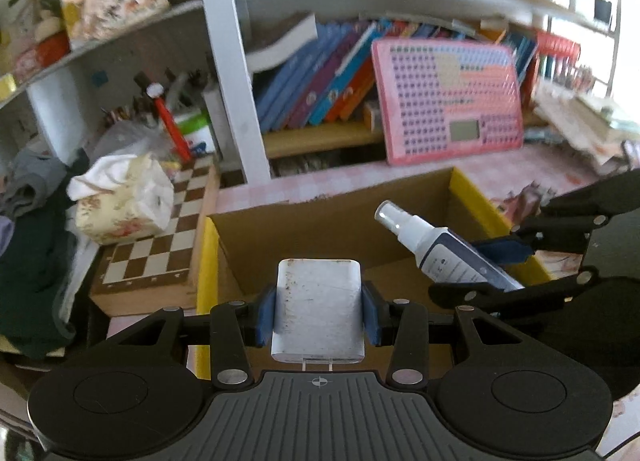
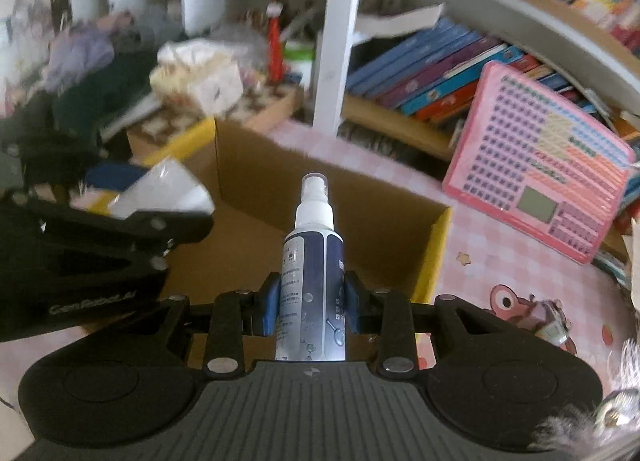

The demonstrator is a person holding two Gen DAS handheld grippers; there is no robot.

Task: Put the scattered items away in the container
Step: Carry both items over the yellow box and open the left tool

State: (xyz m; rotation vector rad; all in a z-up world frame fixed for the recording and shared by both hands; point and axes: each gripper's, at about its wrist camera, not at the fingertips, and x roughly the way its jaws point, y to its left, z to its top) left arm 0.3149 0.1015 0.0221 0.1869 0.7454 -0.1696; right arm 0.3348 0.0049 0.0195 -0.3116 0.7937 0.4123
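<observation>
Cardboard box [image 1: 320,229]: open-topped, with yellow flaps, standing on the pink checked tablecloth [image 2: 500,261] below the bookshelf; both grippers hang over its mouth and its floor looks bare from here.
Step in hand: dropping two items into the box, so I judge the job well begun but not finished.
Spray bottle [image 2: 314,261]: white cap forward, dark blue label, clamped round its body by the right gripper [image 2: 311,309], pads pressing both sides; it sits above the box's near right part.
White charger block [image 1: 319,301]: speckled, prongs toward the camera, pinched by the left gripper [image 1: 318,311] with blue pads flat on its two sides; it hovers above the near left wall.
Doing it well: carry each item clear of the flaps and lower it before letting go.
Risk: the two grippers are close together, so release one at a time and keep the bottle from landing on the block.
</observation>
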